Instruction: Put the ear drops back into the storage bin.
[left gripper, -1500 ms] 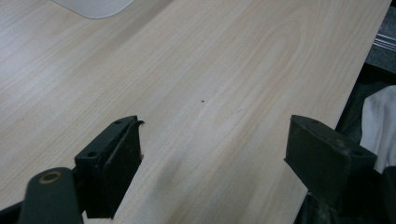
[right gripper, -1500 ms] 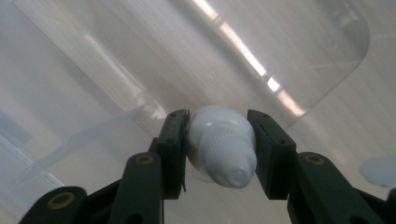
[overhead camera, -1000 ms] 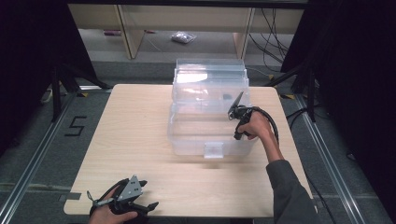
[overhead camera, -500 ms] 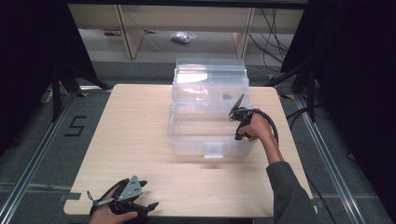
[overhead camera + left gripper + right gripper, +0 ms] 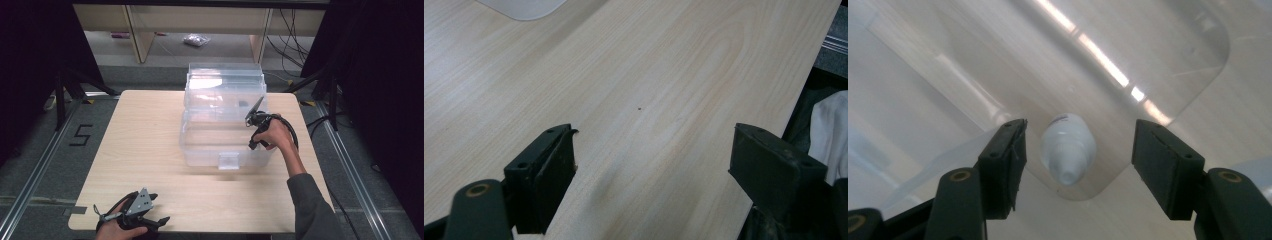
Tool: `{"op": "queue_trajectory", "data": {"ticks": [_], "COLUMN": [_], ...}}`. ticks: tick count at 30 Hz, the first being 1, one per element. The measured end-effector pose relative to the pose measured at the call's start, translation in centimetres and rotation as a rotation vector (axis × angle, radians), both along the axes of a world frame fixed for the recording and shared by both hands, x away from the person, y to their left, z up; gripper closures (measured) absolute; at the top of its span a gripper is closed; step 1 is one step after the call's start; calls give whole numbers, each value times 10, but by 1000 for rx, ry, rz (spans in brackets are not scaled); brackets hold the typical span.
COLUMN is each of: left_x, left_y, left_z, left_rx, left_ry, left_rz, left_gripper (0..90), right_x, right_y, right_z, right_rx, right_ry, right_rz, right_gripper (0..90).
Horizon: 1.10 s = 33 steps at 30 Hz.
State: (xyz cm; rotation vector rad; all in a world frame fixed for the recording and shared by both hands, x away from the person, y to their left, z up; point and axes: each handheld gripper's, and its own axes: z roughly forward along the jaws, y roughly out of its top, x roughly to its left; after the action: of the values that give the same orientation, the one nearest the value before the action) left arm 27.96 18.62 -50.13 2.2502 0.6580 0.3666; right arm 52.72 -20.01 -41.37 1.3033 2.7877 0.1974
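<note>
A clear plastic storage box [image 5: 225, 145] with its lid tipped up at the back stands in the middle of the wooden table [image 5: 145, 150]. My right gripper [image 5: 253, 141] hangs over the box's right side and points down into it. In the right gripper view a small white dropper bottle [image 5: 1068, 147] stands on the box floor, nozzle towards the camera. It appears between the open jaws of the right gripper [image 5: 1079, 150], which do not touch it. My left gripper [image 5: 159, 210] rests open at the table's front left edge, and in its own view the left gripper [image 5: 654, 165] has bare wood between its jaws.
The box's front latch [image 5: 229, 161] faces me. Beyond the table stands a wooden shelf frame [image 5: 135, 30] with a small bag [image 5: 195, 40] on the floor. Black curtains hang on both sides. A white cloth [image 5: 831, 130] shows past the table edge.
</note>
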Motion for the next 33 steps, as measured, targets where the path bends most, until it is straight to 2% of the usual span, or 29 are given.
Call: {"op": "queue_trajectory", "data": {"ticks": [1,2,3,6,8,9,10,11,17,19,21,22,23,26,27,33], "left_x": [-1,-1,-1,0,-1,-1,-1,0,0,0,-1,-1,-1,0,0,0], "left_y": [0,0,0,0,0,0,0,0,0,0,0,0,0,0,0,0], "left_z": [0,0,0,0,-1,0,0,0,0,0,0,0,0,0,0,-1], "left_rx": [-11,-9,-9,-1,-11,-9,-9,-8,-8,-7,-13,-14,-22,-6,-7,-7], "left_ry": [8,8,8,0,7,-2,-2,3,6,6,0,1,6,6,7,7], "left_rz": [1,0,0,3,18,7,7,5,4,7,10,10,10,6,5,7], "left_gripper": [178,178,178,179,179,179,178,178,178,179,179,178,179,178,178,178], "right_x": [1,-2,-2,-5,-7,-11,-11,-15,-26,-29,-33,-37,-38,-44,-47,-51], "right_y": [-2,0,0,0,1,1,1,-1,-3,-5,-6,-6,-7,-9,-10,-16], "right_z": [1,6,6,16,17,24,24,30,40,44,47,48,48,47,47,45], "right_rx": [17,8,8,24,33,49,49,73,99,104,115,122,126,142,144,168], "right_ry": [-9,-13,-13,-71,-79,-111,-111,-134,-166,-186,-188,-181,-192,-211,-199,-220], "right_rz": [27,-10,-10,40,33,40,40,47,47,66,57,29,41,62,40,63], "right_gripper": [381,364,364,333,327,312,312,294,284,280,272,268,266,262,260,255]}}
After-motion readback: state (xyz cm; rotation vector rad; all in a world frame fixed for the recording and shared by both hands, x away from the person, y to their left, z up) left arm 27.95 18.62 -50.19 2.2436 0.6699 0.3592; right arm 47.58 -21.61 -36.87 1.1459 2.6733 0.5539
